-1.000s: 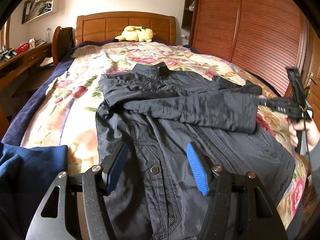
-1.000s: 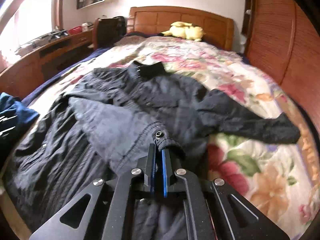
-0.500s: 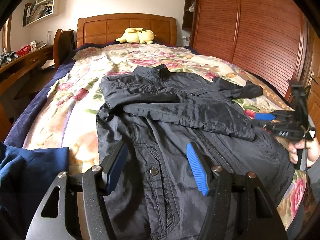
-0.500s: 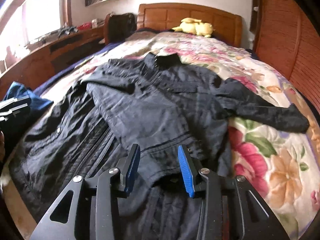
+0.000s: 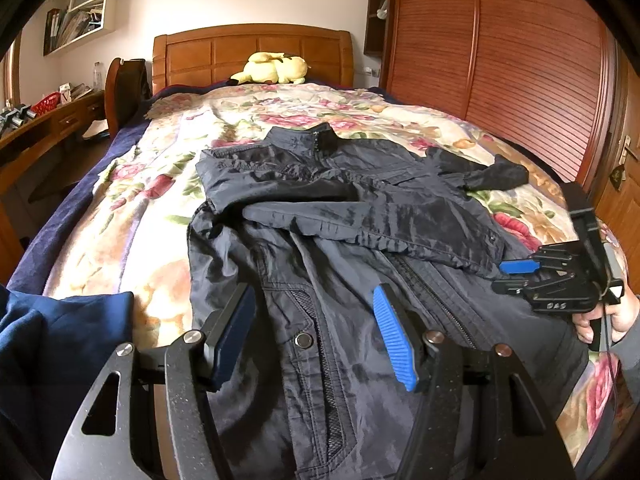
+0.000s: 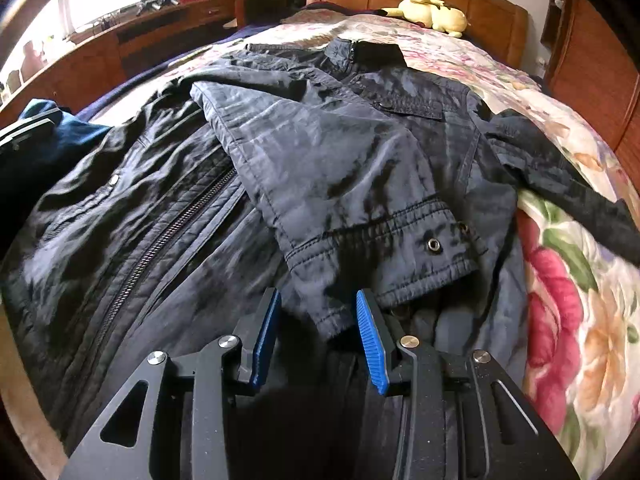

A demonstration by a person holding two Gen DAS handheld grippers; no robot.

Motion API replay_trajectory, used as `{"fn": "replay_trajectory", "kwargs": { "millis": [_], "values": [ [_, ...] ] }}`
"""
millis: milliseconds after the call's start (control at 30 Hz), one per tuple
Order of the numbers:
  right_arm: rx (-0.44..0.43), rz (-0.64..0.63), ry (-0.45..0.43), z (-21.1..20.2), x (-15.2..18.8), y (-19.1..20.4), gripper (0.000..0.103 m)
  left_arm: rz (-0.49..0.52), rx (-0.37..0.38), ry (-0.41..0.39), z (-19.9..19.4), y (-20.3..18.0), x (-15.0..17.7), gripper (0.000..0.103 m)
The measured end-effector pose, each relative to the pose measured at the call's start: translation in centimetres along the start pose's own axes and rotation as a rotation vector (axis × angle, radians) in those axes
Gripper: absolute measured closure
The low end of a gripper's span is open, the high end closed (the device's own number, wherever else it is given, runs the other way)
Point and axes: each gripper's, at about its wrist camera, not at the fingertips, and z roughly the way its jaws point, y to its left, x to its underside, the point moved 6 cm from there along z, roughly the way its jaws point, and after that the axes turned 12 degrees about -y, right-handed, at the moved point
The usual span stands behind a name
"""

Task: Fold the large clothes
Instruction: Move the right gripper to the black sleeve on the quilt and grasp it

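Observation:
A dark navy jacket [image 5: 360, 248] lies face up on the flowered bedspread [image 5: 132, 216], collar toward the headboard. Its left sleeve [image 6: 332, 168] is folded across the chest, the cuff [image 6: 404, 252] lying near the zipper [image 6: 160, 240]. The other sleeve [image 5: 492, 174] trails out to the right. My left gripper [image 5: 312, 332] is open and empty over the jacket's lower hem. My right gripper [image 6: 316, 328] is open just before the cuff, apart from it; it also shows in the left wrist view [image 5: 516, 276].
A dark blue garment [image 5: 52, 344] lies at the bed's near left corner. A yellow plush toy [image 5: 272, 70] sits by the headboard. A wooden desk [image 5: 44, 128] runs along the left, a slatted wooden wardrobe [image 5: 512, 64] along the right.
My right gripper, shut on the sleeve cuff a second ago, has opened and let it drop across the jacket, then drawn back slightly. My left gripper has stayed open in place.

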Motion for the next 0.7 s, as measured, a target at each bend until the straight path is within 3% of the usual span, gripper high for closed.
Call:
{"fn": "replay_trajectory", "kwargs": {
  "millis": [133,233,333,467,700],
  "values": [
    [0.001,0.092,-0.111,-3.3,-1.0,-3.1,0.062,-0.004,-0.003,0.002,0.3,-0.2,0.2,0.04],
    [0.074,0.143,-0.17,-5.1,-1.3,-7.1,0.062,-0.015,0.002,0.012,1.1,-0.6,0.3,0.04],
    [0.138,0.218,-0.185,-5.6,-1.3,-12.3,0.06,-0.028,0.009,0.014,1.7,-1.0,0.3,0.04],
    [0.25,0.307,-0.179,-4.4,-0.9,-20.5,0.049,-0.024,0.001,0.006,2.2,-1.3,0.3,0.04],
    [0.432,0.471,-0.181,-1.9,-0.5,-32.2,0.047,-0.028,-0.029,0.003,3.0,-0.9,0.5,0.04]
  ]
}}
